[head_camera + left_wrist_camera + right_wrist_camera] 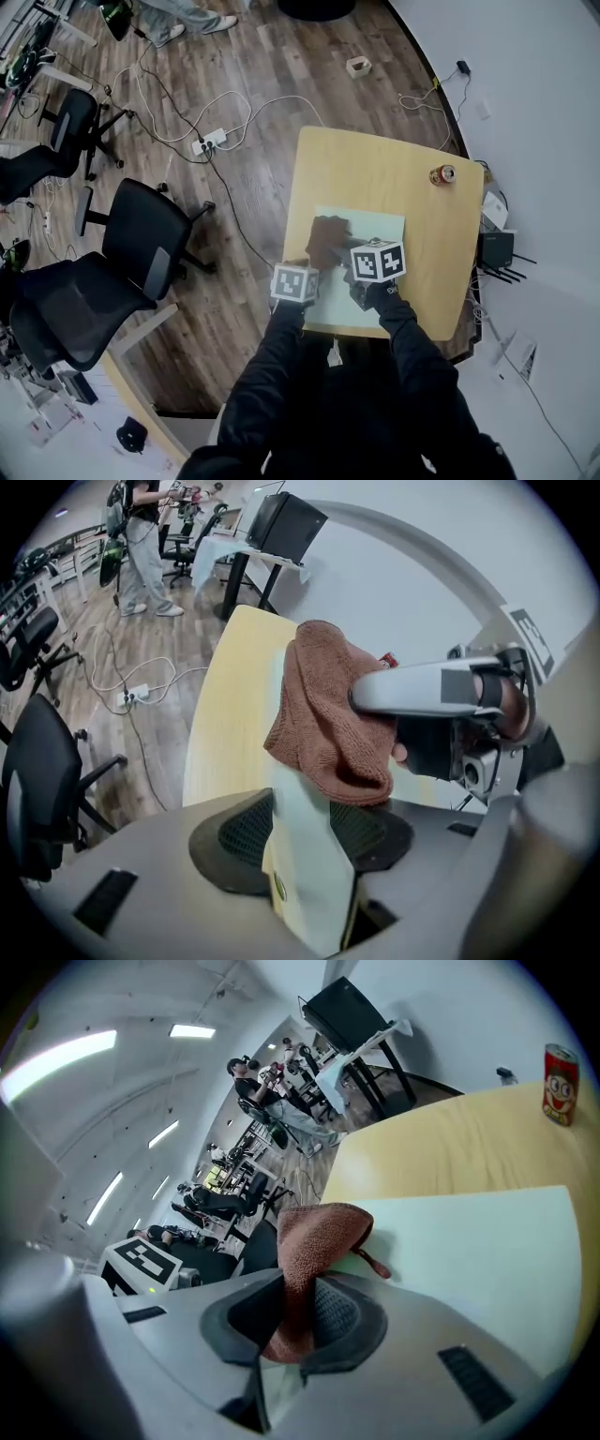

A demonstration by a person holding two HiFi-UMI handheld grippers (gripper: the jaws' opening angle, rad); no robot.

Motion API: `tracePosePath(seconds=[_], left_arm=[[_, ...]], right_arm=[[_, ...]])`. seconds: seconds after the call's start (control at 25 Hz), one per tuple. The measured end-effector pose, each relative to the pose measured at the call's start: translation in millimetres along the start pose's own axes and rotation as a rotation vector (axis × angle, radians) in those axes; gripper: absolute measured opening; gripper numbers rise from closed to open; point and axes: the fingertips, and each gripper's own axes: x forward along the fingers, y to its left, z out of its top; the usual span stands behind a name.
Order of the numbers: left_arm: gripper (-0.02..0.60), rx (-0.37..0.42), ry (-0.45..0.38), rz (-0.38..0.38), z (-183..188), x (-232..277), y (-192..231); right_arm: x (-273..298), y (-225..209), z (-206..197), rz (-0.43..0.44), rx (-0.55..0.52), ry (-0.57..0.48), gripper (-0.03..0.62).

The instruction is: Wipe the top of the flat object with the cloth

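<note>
A pale green flat board [370, 230] lies on the wooden table [375, 164]. A brown cloth [327, 240] rests on the board's near left part. My right gripper [345, 251] is shut on the cloth; in the right gripper view the cloth [314, 1241] runs down between the jaws of the right gripper [298, 1312], with the board [469, 1241] beyond. My left gripper [302, 266] is shut on the board's left edge. In the left gripper view the board [314, 874] stands pinched in the left gripper [305, 841], and the cloth [323, 714] hangs just ahead of it.
A red can [442, 174] stands at the table's far right corner, also visible as the can [561, 1071]. Black office chairs [141, 239] stand left of the table. Cables and a power strip [210, 142] lie on the wooden floor. A white wall runs along the right.
</note>
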Motion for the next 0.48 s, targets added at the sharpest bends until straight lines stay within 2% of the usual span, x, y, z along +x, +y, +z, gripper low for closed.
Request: tracePosePath(seconds=[0.48], left_arm=[[0.207, 0.007, -0.023, -0.009, 4.7, 0.9, 0.6]], right_arm=[[-26.8, -36.7, -17.5, -0.078, 0.027, -0.004, 0.069]])
